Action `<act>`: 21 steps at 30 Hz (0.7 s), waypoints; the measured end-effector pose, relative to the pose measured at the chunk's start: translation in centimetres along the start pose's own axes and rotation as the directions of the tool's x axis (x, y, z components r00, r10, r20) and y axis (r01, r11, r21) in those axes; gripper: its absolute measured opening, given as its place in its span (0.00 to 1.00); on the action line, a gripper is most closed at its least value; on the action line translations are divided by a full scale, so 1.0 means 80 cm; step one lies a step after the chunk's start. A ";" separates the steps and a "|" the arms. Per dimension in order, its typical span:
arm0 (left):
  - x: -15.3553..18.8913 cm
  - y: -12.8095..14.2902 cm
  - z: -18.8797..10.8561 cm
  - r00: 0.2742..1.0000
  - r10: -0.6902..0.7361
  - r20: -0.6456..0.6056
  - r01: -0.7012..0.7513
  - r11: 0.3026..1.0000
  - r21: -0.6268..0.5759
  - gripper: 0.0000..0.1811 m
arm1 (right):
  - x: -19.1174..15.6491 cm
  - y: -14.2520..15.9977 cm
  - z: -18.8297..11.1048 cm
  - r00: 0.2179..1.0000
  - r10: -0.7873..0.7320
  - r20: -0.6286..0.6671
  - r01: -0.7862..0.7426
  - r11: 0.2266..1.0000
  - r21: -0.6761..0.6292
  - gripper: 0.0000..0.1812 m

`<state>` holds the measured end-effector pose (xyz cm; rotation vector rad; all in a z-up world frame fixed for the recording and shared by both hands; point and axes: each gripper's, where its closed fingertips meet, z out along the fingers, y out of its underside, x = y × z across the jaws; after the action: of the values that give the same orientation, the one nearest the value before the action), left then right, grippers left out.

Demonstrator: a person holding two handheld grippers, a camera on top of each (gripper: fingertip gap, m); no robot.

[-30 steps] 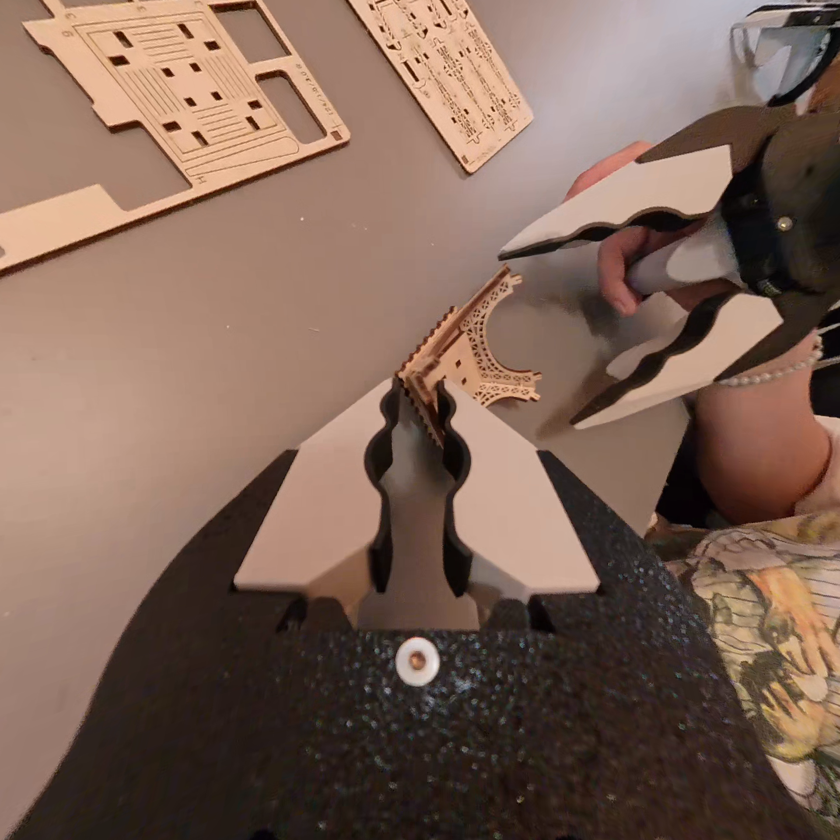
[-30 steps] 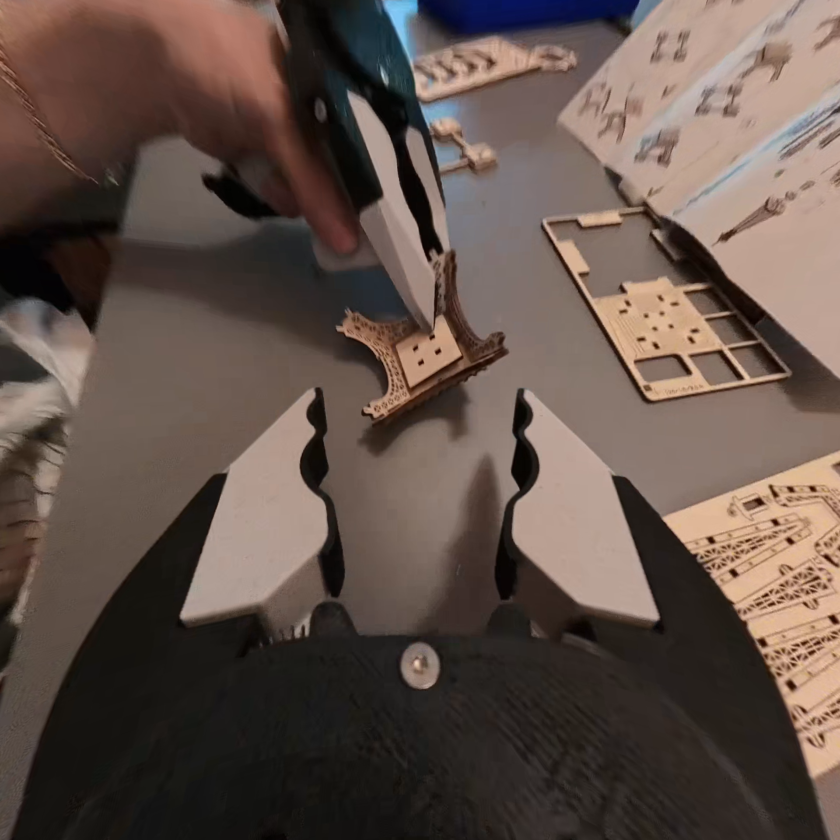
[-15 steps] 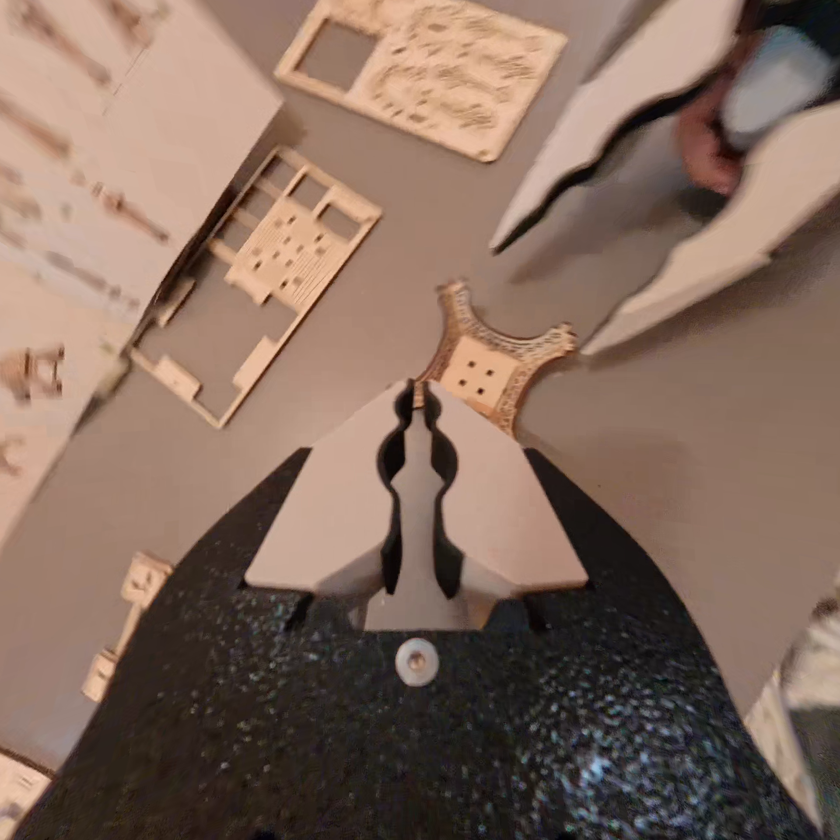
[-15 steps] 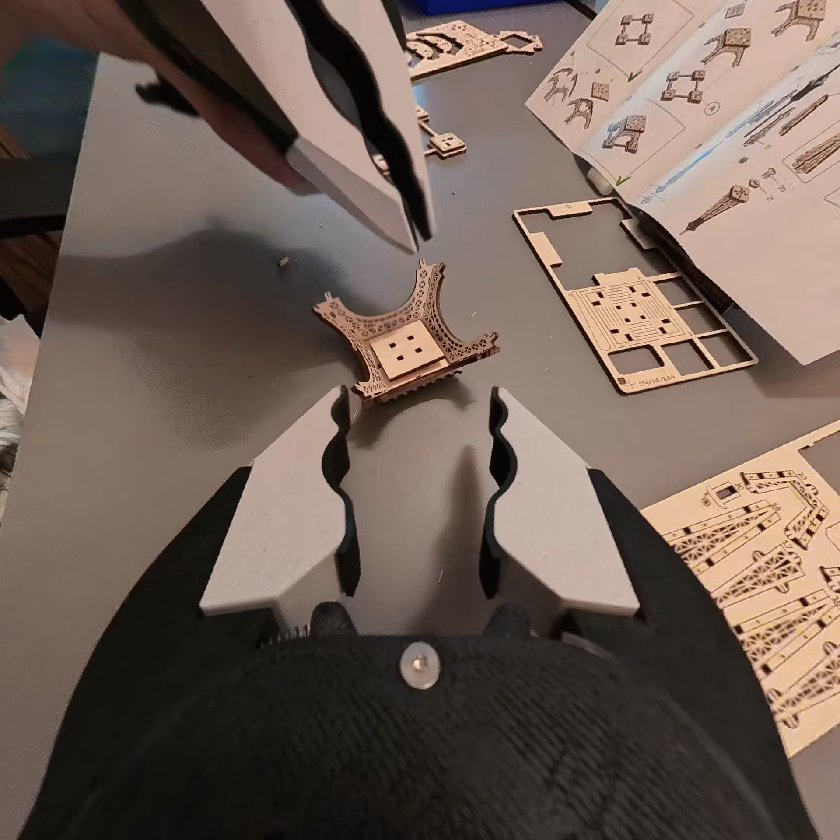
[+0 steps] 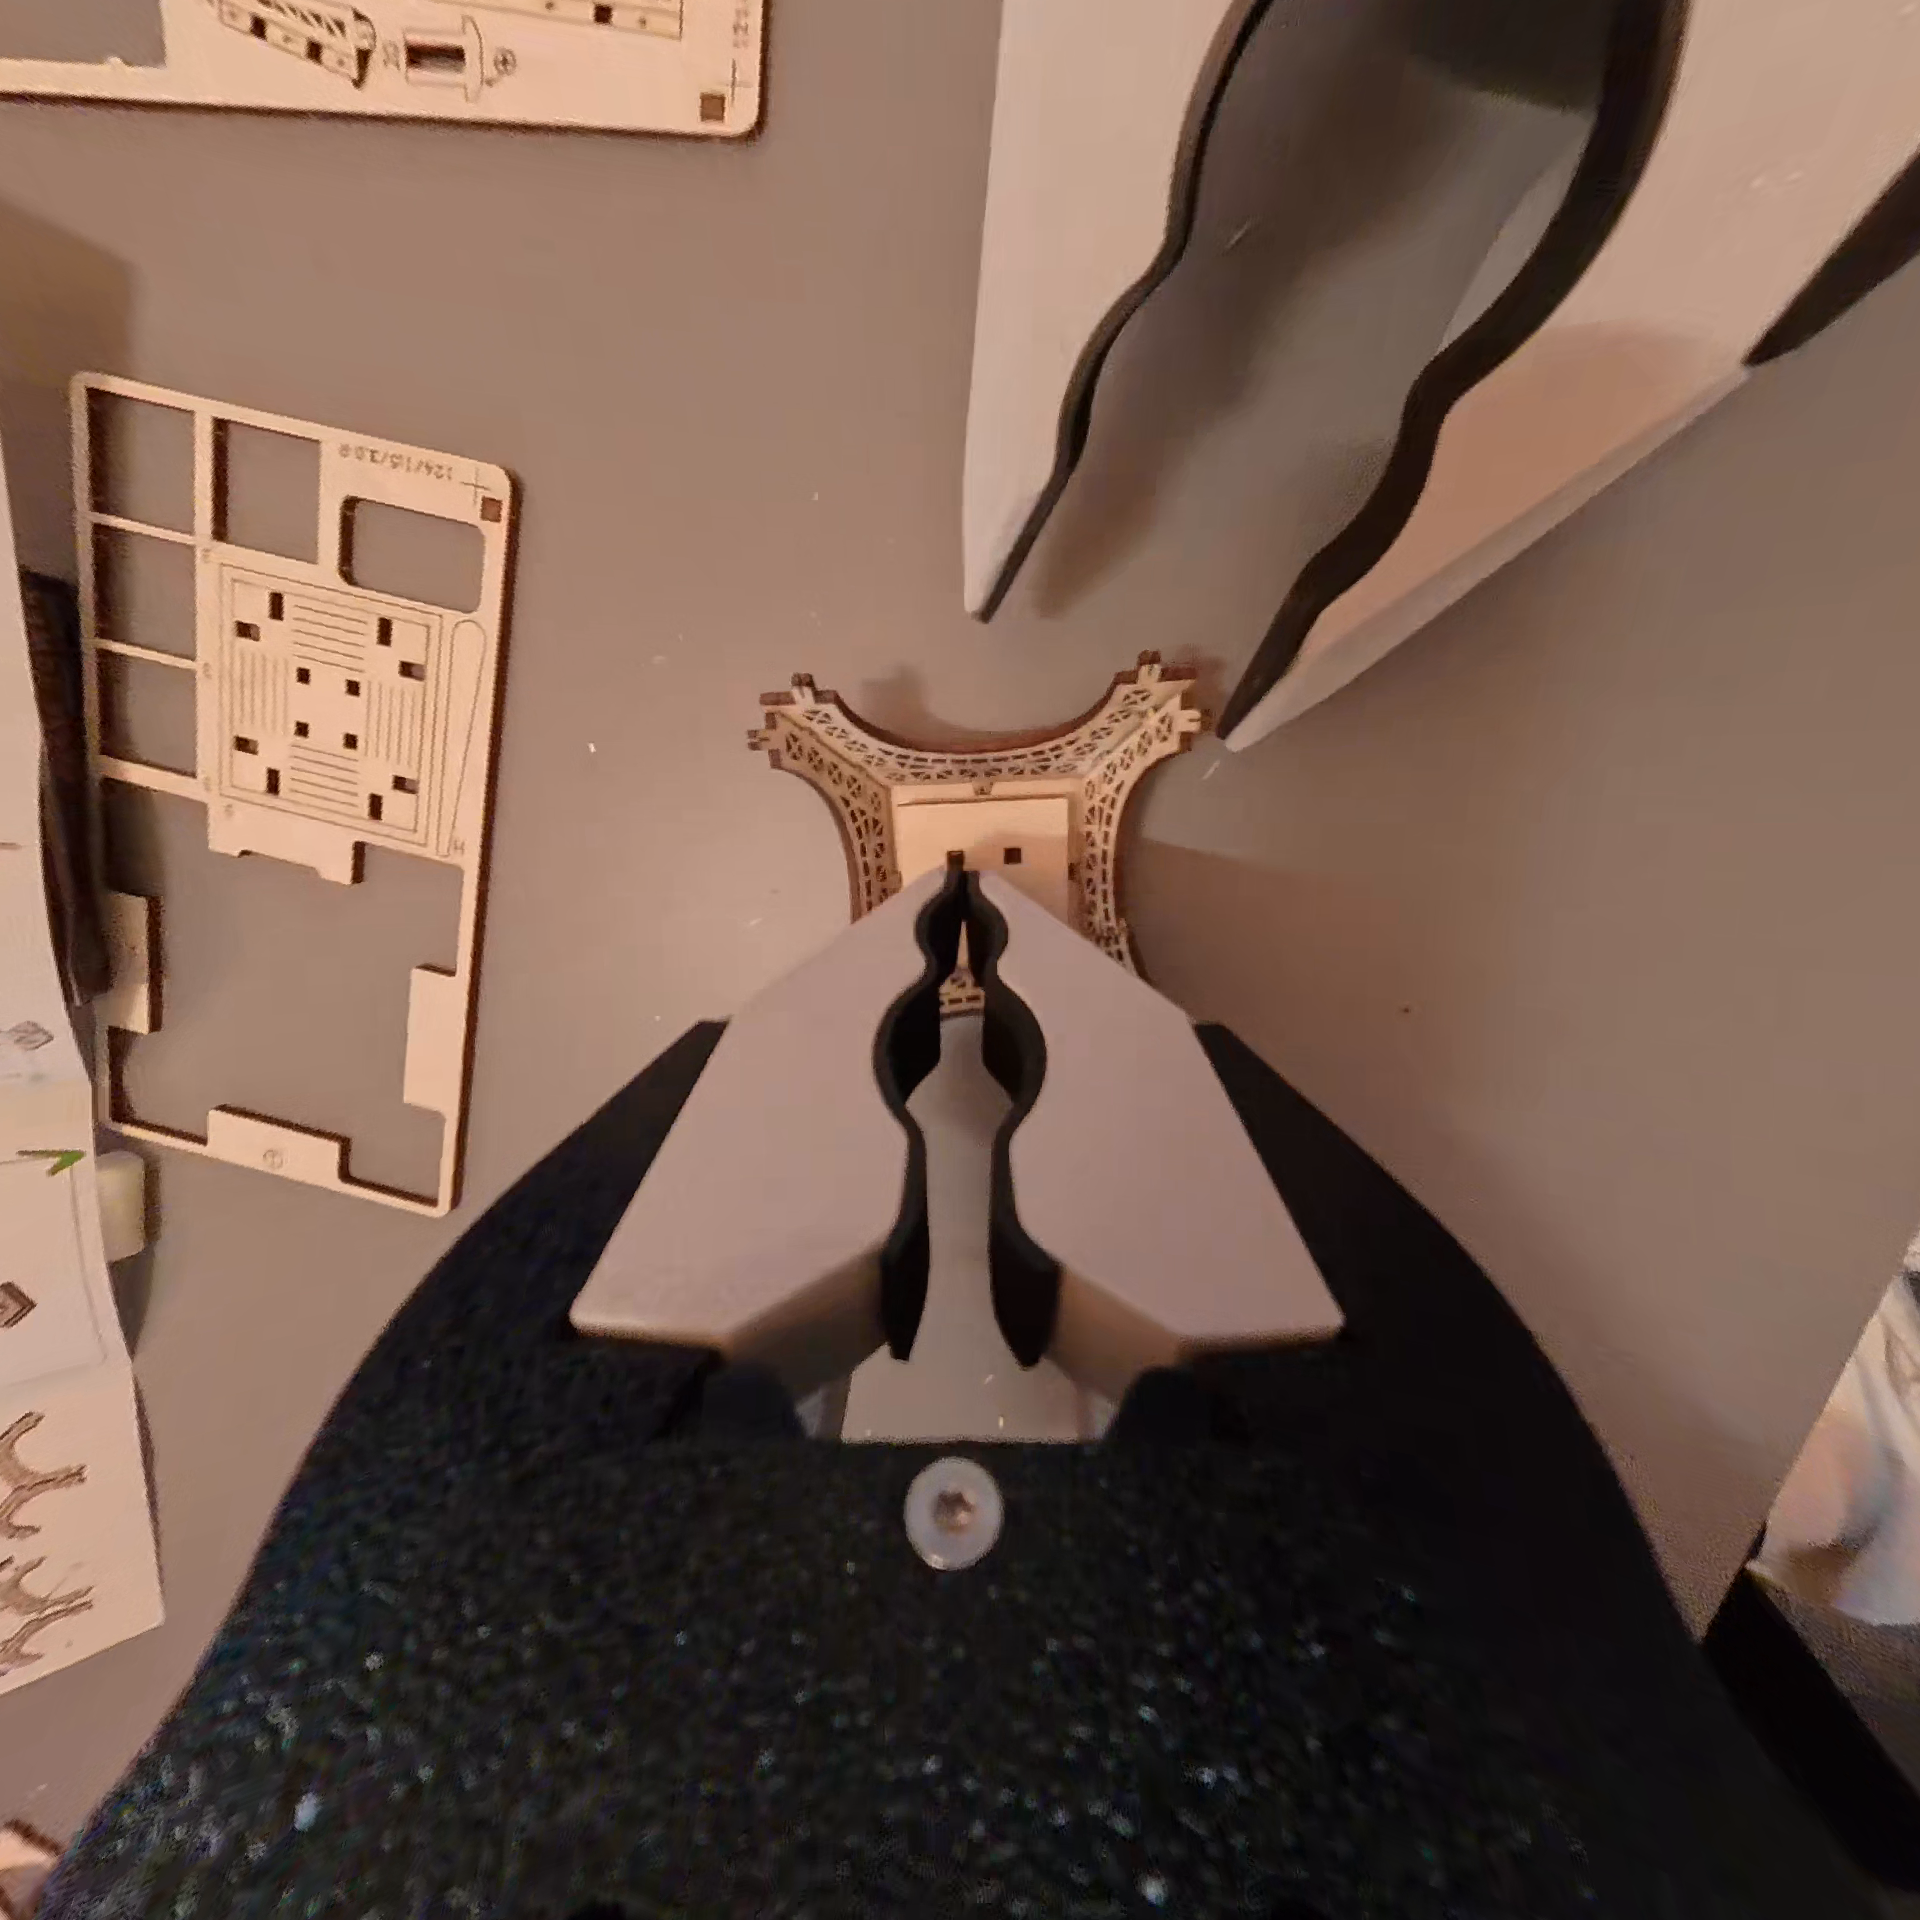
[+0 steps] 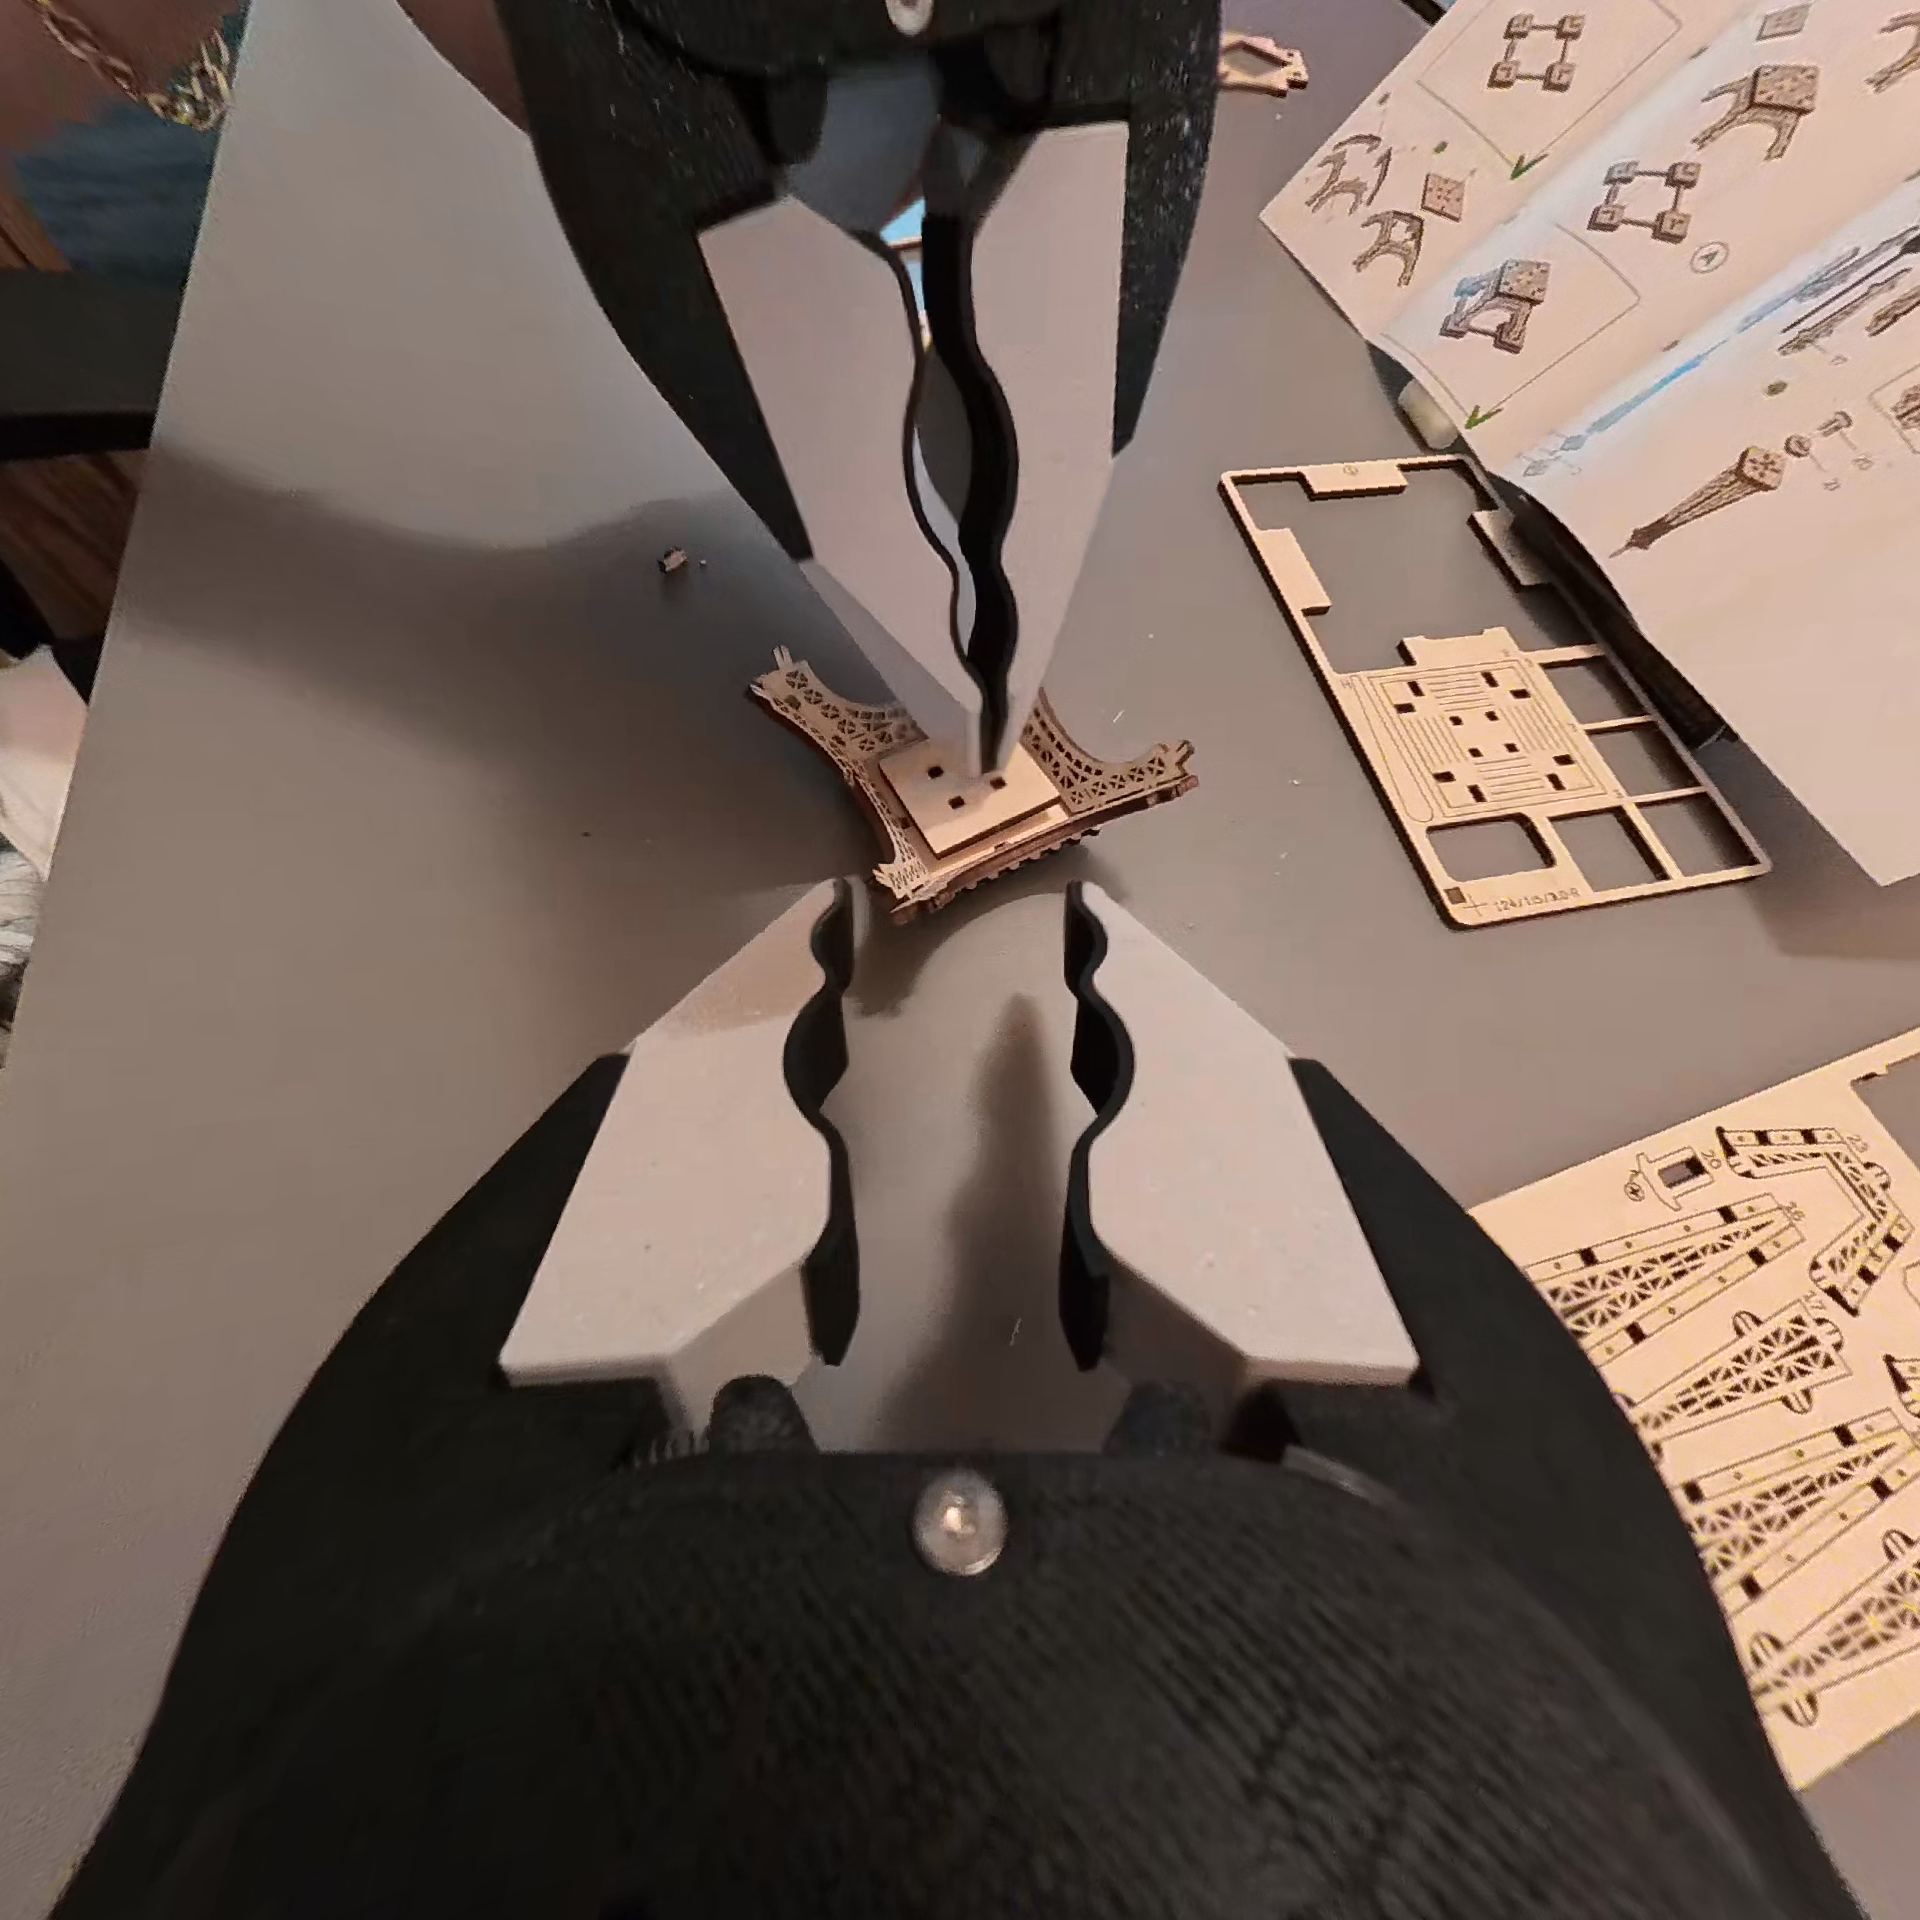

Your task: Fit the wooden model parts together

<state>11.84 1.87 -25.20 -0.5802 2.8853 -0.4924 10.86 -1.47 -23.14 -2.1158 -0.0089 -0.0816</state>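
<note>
The wooden tower base [image 5: 982, 821], four lattice legs around a square slotted plate, lies flat on the grey table. My left gripper [image 5: 961, 883] is shut, holding nothing, with its tips touching the square plate from above. The right wrist view shows it coming down from the top [image 6: 982, 764] onto the tower base [image 6: 935, 821]. My right gripper [image 6: 961, 894] is open and empty. Its fingertips sit just short of the model's near edge. In the left wrist view it [image 5: 1112, 675] reaches in from the upper right, one tip beside a leg corner.
A partly punched-out wooden sheet [image 6: 1475, 727] lies right of the model, also seen in the left wrist view [image 5: 312, 717]. An open instruction booklet [image 6: 1662, 260] lies beyond it. A sheet of lattice parts [image 6: 1766, 1299] lies at the near right. A tiny wood scrap [image 6: 673, 562] lies behind the model. Some 5 cm of space lies between my two pairs of fingers. My left gripper's tips are some 11 cm from the tiny wood scrap [image 6: 673, 562].
My left gripper let go of the tilted model, lifted away, then came back down shut onto the square plate. The model now lies flat. My right gripper moved closer and narrowed slightly.
</note>
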 end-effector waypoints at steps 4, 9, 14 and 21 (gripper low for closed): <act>0.001 -0.001 0.003 1.000 0.014 0.000 -0.014 0.999 -0.035 0.00 | -0.001 0.000 0.003 1.000 -0.010 0.000 0.010 1.000 -0.008 0.16; 0.001 -0.001 0.003 0.998 0.060 0.014 -0.058 0.993 -0.102 0.00 | -0.001 0.000 0.004 1.000 -0.019 0.001 0.019 1.000 -0.012 0.11; 0.002 -0.001 0.003 0.997 0.075 -0.019 -0.077 0.985 -0.156 0.00 | -0.004 0.001 0.005 1.000 -0.028 0.012 0.028 0.999 -0.019 0.09; 0.002 0.000 0.004 0.995 0.081 -0.064 -0.093 0.975 -0.200 0.00 | 0.008 0.011 -0.006 1.000 -0.004 -0.022 0.003 0.999 -0.036 0.12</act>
<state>11.73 1.70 -25.48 -0.4717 3.0202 -0.2062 11.54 -2.35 -23.61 -2.1504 0.0020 -0.1083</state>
